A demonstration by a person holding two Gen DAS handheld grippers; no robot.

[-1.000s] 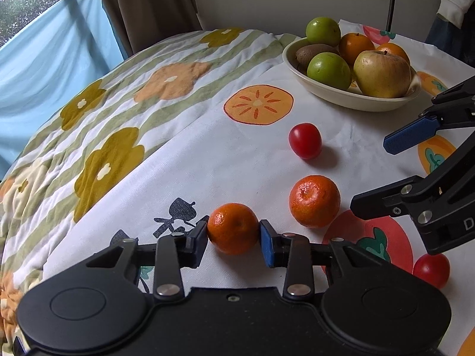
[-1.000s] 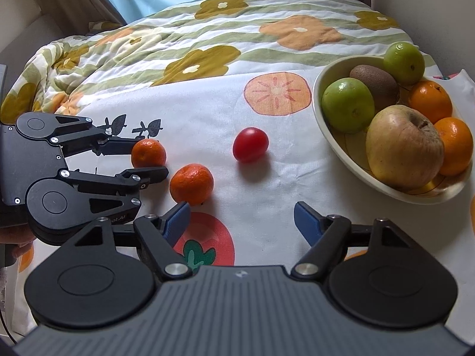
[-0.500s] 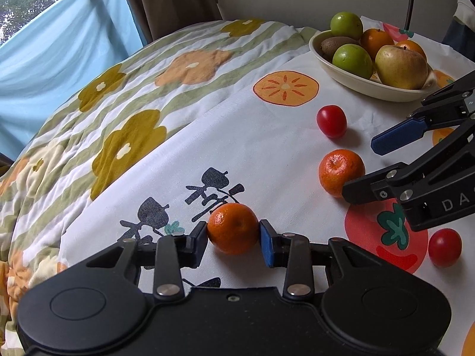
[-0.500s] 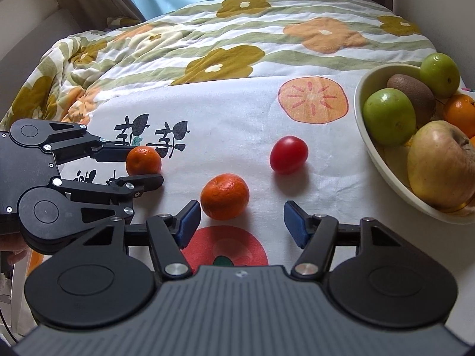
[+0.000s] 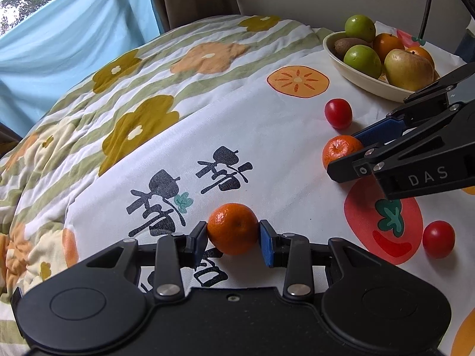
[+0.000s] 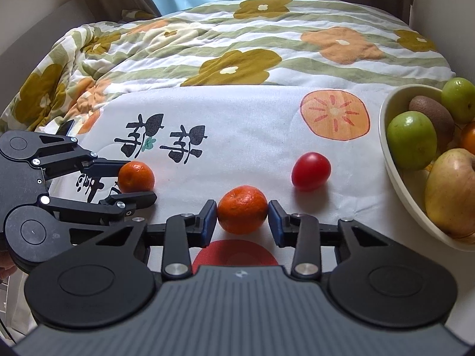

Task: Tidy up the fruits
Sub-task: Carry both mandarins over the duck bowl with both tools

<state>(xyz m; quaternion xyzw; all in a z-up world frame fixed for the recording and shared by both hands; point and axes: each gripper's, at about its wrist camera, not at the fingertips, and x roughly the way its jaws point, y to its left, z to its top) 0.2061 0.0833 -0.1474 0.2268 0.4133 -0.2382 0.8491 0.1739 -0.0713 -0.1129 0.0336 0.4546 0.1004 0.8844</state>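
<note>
Blue-padded fingers of the left gripper (image 5: 233, 235) press against both sides of a mandarin (image 5: 232, 227), clamped on it over the white printed cloth (image 5: 267, 160). From the left wrist view, the right gripper (image 5: 346, 155) reaches in from the right, its fingers either side of a second mandarin (image 5: 338, 150). A red tomato (image 5: 338, 113) lies just beyond that fruit, and another tomato (image 5: 438, 239) sits at the right next to a printed red tomato motif. Farther back, a cream bowl (image 5: 362, 81) holds green fruits, a kiwi, oranges and a yellowish apple (image 5: 408, 69).

From the right wrist view, the right gripper (image 6: 242, 218) has the second mandarin (image 6: 242, 209) between its pads; the left pad touches the peel, and the right pad sits at the skin so closely that I cannot tell whether it grips. Its fruit rests on the cloth (image 6: 252, 136). To the left, the left gripper (image 6: 136, 182) holds its mandarin (image 6: 136, 177) between two dark fingers. The red tomato (image 6: 310, 171) lies apart to the right, between the second mandarin and the bowl (image 6: 394, 178). A flowered quilt (image 6: 237, 47) covers the area behind.
</note>
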